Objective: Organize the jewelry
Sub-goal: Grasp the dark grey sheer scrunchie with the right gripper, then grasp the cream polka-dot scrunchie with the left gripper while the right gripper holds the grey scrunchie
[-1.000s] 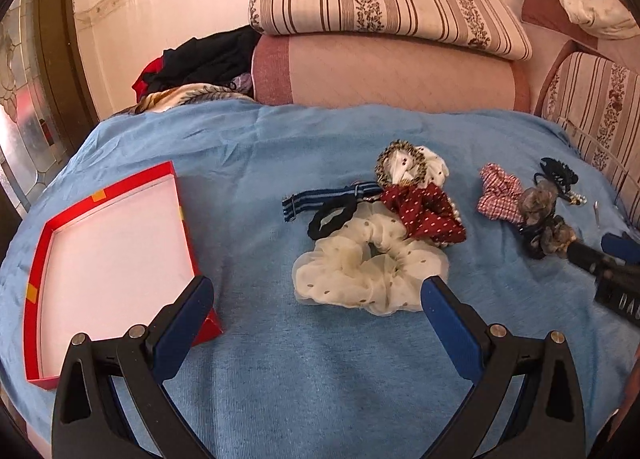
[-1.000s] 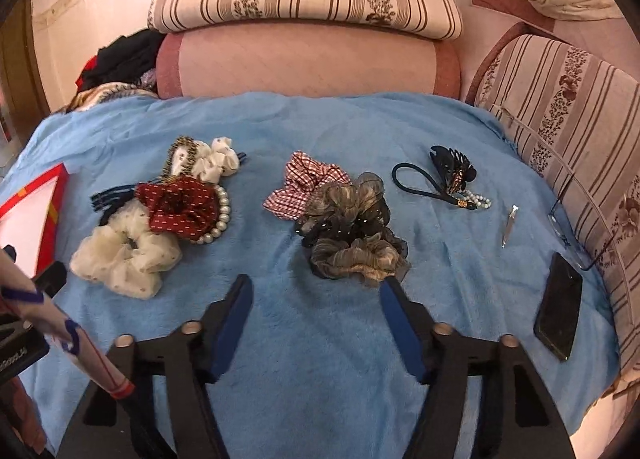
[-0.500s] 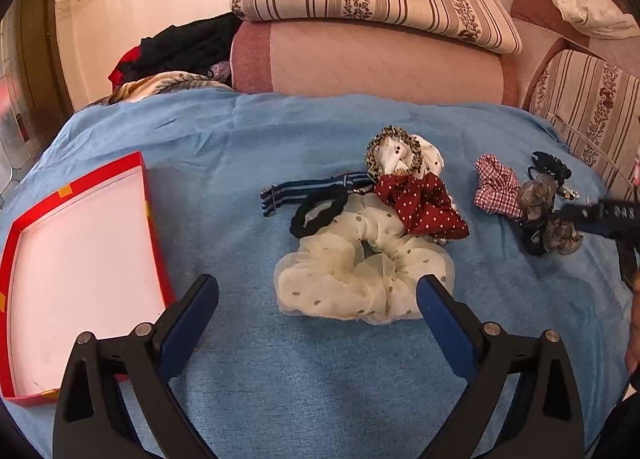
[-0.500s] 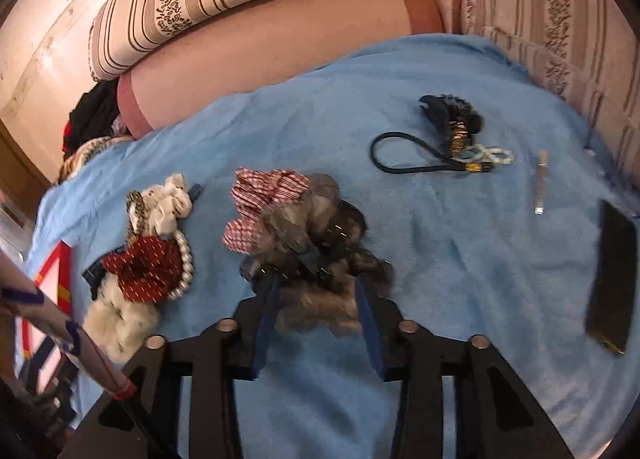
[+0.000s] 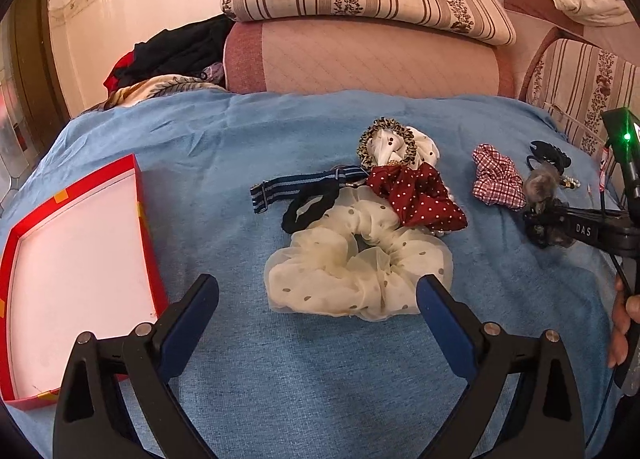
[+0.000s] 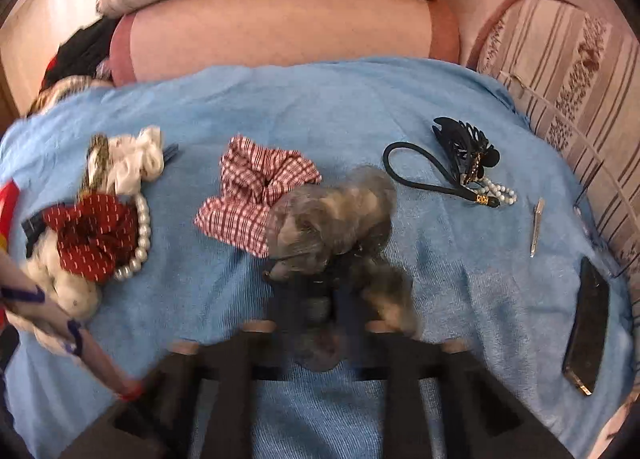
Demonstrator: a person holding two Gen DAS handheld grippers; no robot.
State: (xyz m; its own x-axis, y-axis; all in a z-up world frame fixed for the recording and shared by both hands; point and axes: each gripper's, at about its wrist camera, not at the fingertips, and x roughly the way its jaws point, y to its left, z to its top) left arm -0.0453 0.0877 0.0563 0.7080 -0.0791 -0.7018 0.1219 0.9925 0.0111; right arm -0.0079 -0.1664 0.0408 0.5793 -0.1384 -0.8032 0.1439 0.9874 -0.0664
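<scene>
Right gripper (image 6: pixel 320 299) clamped on grey-brown sheer scrunchie (image 6: pixel 332 219), fluffy, blurred, dark-edged, on blue blanket (image 6: pixel 320 107) touching red checked scrunchie (image 6: pixel 256 191). Left gripper (image 5: pixel 316 299) jaws wide apart near cream dotted scrunchie (image 5: pixel 356 259).

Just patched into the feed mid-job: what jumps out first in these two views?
The right tongs, closed on the grey-brown gauzy scrunchie at the middle of the blue cloth, beside a red checked scrunchie. In the left view, the open left tongs face a big cream dotted scrunchie, with an empty red-rimmed box lid at far left.
</scene>
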